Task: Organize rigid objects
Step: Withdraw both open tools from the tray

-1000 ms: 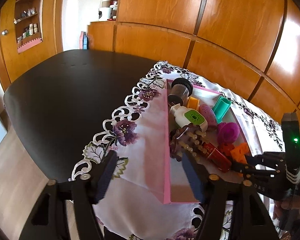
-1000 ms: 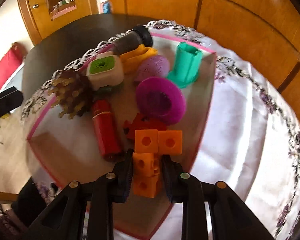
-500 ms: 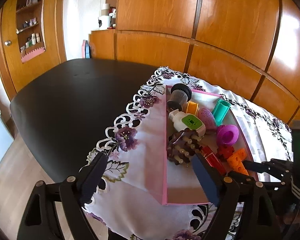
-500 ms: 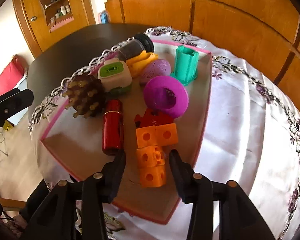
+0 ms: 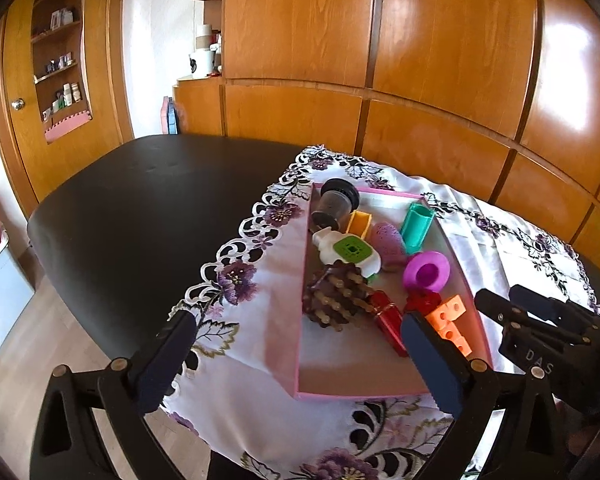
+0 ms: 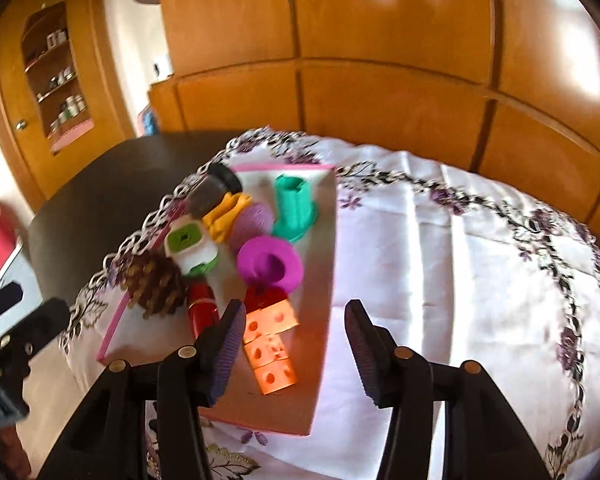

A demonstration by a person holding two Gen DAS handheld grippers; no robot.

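Observation:
A pink-rimmed tray (image 5: 300,320) (image 6: 324,280) on the white cloth holds orange linked cubes (image 6: 270,350) (image 5: 450,322), a red cylinder (image 6: 202,308), a brown spiky ball (image 5: 334,296), a magenta cup (image 6: 270,266), a teal holder (image 6: 296,208), a white-green case (image 5: 350,250) and a dark jar (image 5: 336,200). My right gripper (image 6: 296,344) is open and empty, raised above the tray's near end beside the cubes. My left gripper (image 5: 300,354) is open and empty, hovering over the tray's near left corner.
The white cloth with purple flowers (image 6: 460,260) covers part of a dark table (image 5: 140,208). Wooden cabinet panels (image 5: 420,80) stand behind. A shelf niche (image 5: 60,80) is at the far left. Floor shows at the lower left (image 5: 20,340).
My right gripper let go of the orange cubes, opened wide and drew back and up. My left gripper also pulled back and rose, staying open.

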